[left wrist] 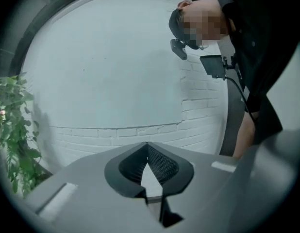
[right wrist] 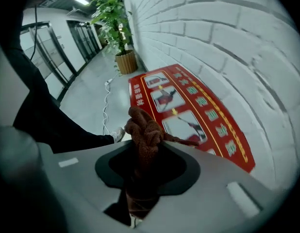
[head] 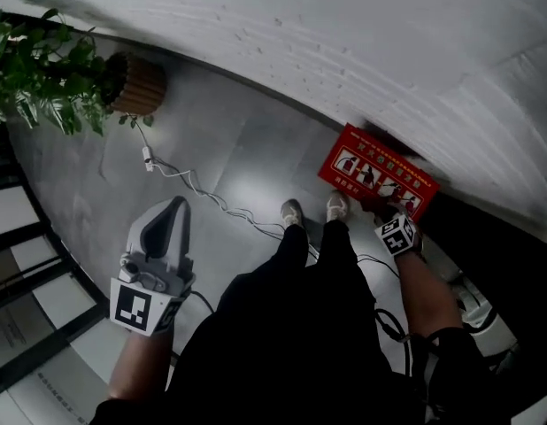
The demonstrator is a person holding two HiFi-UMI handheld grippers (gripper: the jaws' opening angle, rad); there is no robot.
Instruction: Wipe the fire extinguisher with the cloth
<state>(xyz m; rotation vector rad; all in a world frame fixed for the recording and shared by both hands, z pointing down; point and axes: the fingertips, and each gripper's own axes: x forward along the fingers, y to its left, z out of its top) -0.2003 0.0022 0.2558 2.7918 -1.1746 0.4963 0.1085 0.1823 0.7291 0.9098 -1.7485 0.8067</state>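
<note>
I'm clamping my right gripper [right wrist: 147,144] on the brown cloth [right wrist: 140,123] over the red box [right wrist: 193,113] on the right, left gripper [left wrist: 147,145] idling, jaws together.

I see the rust-brown nubbly cloth [right wrist: 142,130] against a red rectangular panel [right wrist: 189,110] with white picture boxes and green lettering; behind that panel, white brick wall [right wrist: 227,38].
</note>
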